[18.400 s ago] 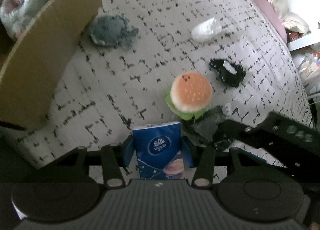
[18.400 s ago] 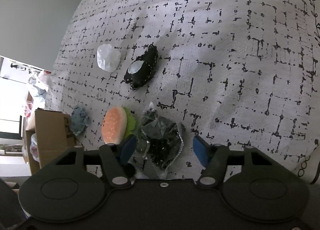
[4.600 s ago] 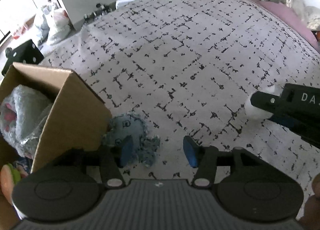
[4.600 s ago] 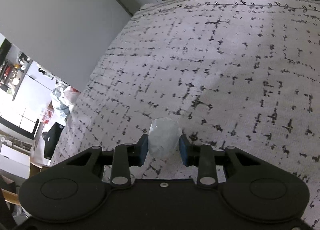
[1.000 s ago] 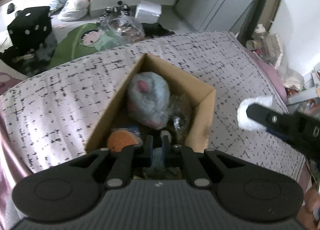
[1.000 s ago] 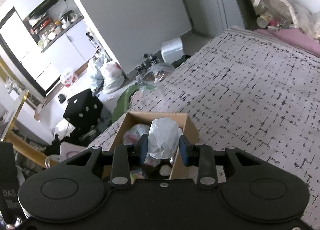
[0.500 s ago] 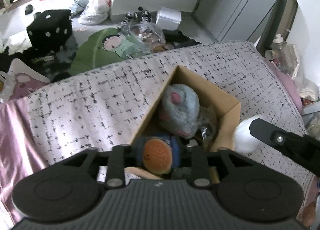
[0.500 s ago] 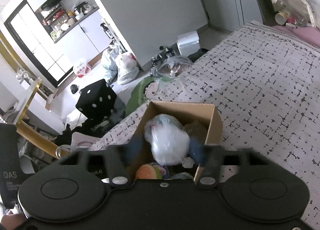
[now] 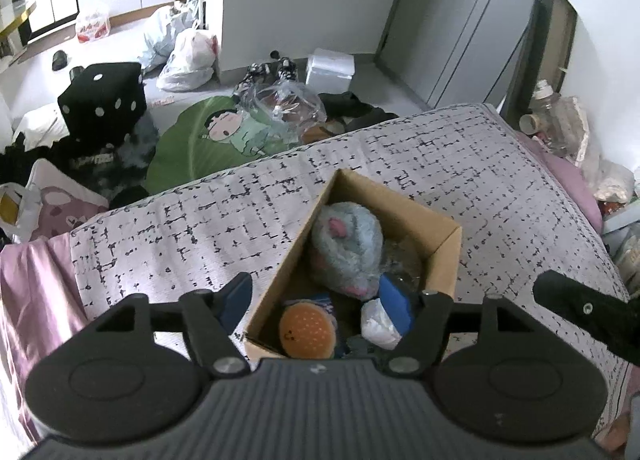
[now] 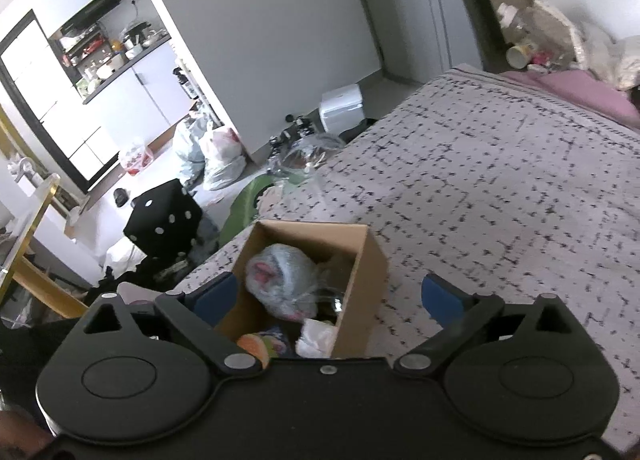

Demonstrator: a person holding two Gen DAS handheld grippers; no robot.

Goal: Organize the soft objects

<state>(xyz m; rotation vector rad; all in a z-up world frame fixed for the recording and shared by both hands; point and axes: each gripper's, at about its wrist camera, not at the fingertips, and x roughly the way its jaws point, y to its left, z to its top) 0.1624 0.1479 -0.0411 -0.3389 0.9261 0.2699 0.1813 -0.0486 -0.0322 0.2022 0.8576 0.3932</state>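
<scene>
Cardboard box [image 9: 442,256] near the bed's [image 9: 500,187] foot edge — open top, interior crowded: grey plush [image 9: 346,248], burger plush [image 9: 306,326], white bundle [image 9: 378,322]. Bed beyond it toward the head — bare, passable.

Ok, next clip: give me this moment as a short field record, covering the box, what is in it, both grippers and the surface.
surface: patterned bedspread
container: open cardboard box on the bedspread
contents seen: grey-blue plush, burger plush, white bundle
left gripper: open, jaws just opened, nothing clamped, over the box
right gripper: open wide, jaws just opened, nothing between the pads, above the box
loose soft items on the bedspread: none visible
</scene>
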